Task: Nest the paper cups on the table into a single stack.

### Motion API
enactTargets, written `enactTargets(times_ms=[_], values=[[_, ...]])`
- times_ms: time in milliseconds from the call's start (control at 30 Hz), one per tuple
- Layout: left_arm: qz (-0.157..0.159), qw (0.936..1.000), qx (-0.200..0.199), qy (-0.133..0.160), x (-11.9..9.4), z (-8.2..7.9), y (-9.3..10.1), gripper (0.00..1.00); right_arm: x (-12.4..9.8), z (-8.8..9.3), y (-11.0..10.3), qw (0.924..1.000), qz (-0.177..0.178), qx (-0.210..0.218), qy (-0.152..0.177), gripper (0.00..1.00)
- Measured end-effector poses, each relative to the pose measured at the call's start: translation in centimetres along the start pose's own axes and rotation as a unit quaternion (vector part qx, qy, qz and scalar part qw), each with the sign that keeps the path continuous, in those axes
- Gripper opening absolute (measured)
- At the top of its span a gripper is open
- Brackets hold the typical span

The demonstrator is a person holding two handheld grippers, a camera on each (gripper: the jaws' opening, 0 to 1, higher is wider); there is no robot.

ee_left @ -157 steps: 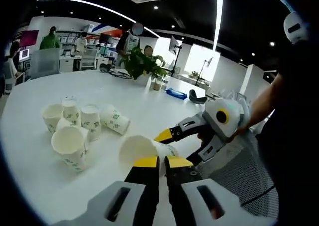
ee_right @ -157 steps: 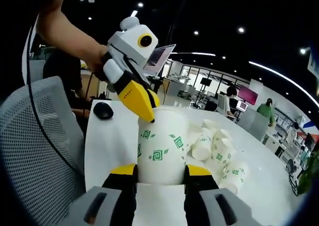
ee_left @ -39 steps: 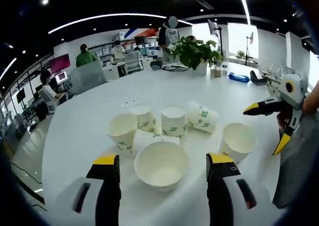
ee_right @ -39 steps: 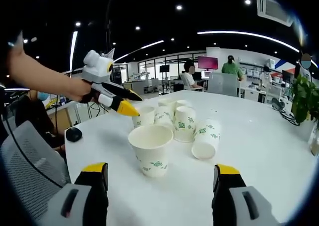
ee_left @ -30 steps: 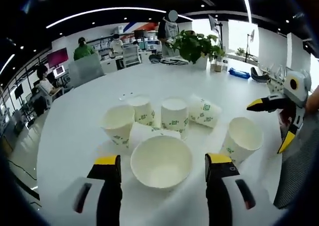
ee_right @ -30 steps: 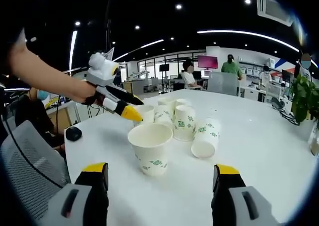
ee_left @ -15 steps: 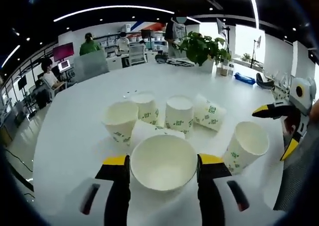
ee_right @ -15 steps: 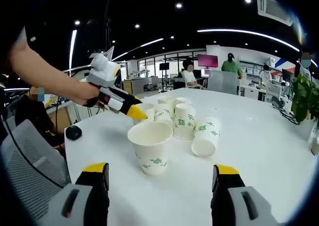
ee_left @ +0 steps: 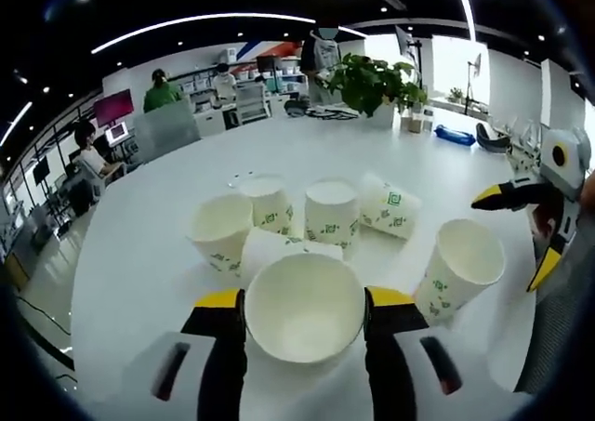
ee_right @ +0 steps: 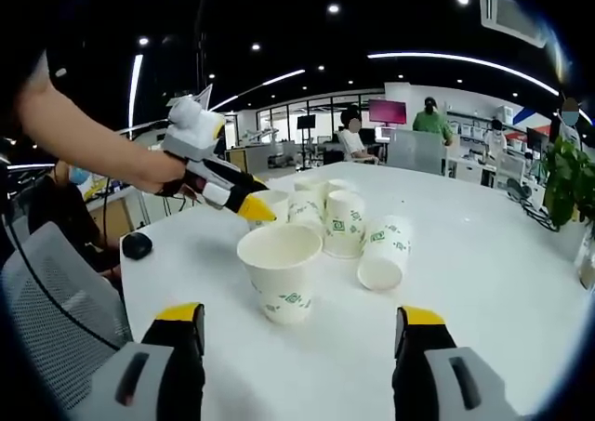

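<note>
Closing in since a second ago, the left tongs [ee_left: 304, 302] have narrowed from a wide spread until their yellow tips sit against both sides of the nearest cup [ee_left: 303, 307] — they now pinch it just below its rim. That cup stands upright on the white surface [ee_left: 130, 254], mouth open to the camera, at the front of the cluster. The right tongs [ee_right: 303, 326] hang spread wide and empty, pointed at the single upright cup [ee_right: 280, 270] that stands apart at the near edge of the surface.

Risk, as I judge it, lies in the grip: thin paper walls squeezed near the rim can go oval, and an oval cup will not drop cleanly into or over another. A lift that drags could also knock the tipped cup [ee_left: 279, 248] lying just behind it, or nudge the neighbours.

All the cups are plain white paper with small green leaf-like prints on their sides. Behind the gripped one, three stand upright in a loose row [ee_left: 270, 207], and one more lies on its side [ee_left: 389, 205] to the right — none are nested yet in these views.
</note>
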State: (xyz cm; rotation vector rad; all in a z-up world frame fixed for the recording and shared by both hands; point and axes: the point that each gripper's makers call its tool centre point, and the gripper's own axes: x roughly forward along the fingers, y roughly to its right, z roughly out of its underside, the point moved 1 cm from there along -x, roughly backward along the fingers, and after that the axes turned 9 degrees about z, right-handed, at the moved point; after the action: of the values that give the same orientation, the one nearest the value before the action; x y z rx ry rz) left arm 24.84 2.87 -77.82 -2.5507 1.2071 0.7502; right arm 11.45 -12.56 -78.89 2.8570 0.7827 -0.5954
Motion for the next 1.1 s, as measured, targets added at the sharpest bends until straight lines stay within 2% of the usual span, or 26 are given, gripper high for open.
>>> enactTargets(times_ms=[267,733,933,1100], values=[[-0.003,1.0,-0.005,0.007,-0.7,0.1,-0.3,0.48,0.1,0.0,-0.1,1.0,-0.002,0.0,0.002,0.85],[-0.003,0.9994,-0.009,0.033,-2.9,-1.0,1.1,0.47,-0.2,-0.7,-0.4,0.9999,-0.006,0.003,0.014,0.87],[0.001,0.999,0.001,0.045,-3.7,-2.1,1.7,0.47,0.0,-0.7,0.0,0.9998,-0.002,0.006,0.02,0.88],[0.006,0.9978,0.007,0.066,-4.3,-3.9,2.6,0.47,-0.1,-0.9,0.1,0.9997,0.001,0.005,0.024,0.89]])
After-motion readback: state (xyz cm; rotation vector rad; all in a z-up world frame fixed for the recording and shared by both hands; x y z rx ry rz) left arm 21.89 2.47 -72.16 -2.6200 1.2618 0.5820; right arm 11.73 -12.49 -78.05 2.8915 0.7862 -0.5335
